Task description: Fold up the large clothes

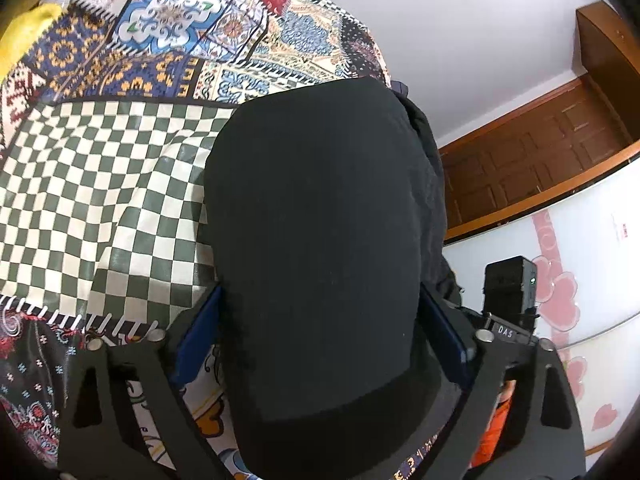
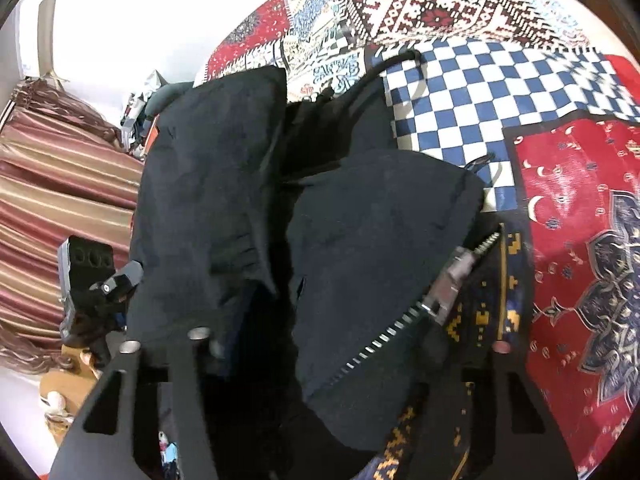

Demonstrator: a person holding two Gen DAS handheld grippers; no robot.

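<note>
A black zip-up jacket (image 2: 224,184) lies on a patchwork bedspread (image 2: 568,208). In the left wrist view a broad, smooth band of the jacket (image 1: 316,216) runs between the blue pads (image 1: 196,344) of my left gripper (image 1: 320,344). The jaws stand wide, and the cloth fills the gap without looking squeezed. In the right wrist view bunched black cloth with a silver zipper (image 2: 404,324) covers the fingers of my right gripper (image 2: 326,340). Its left finger (image 2: 216,346) is blurred and its pads are hidden. A black drawstring (image 2: 384,64) trails onto the blue checks.
The bedspread (image 1: 100,184) spreads far to the left in green checks, with a yellow thing (image 1: 28,36) at its far corner. A wooden door (image 1: 540,152) and flowered cabinet (image 1: 568,280) stand right. Striped curtains (image 2: 60,184) and clutter (image 2: 140,96) lie beyond the bed's edge.
</note>
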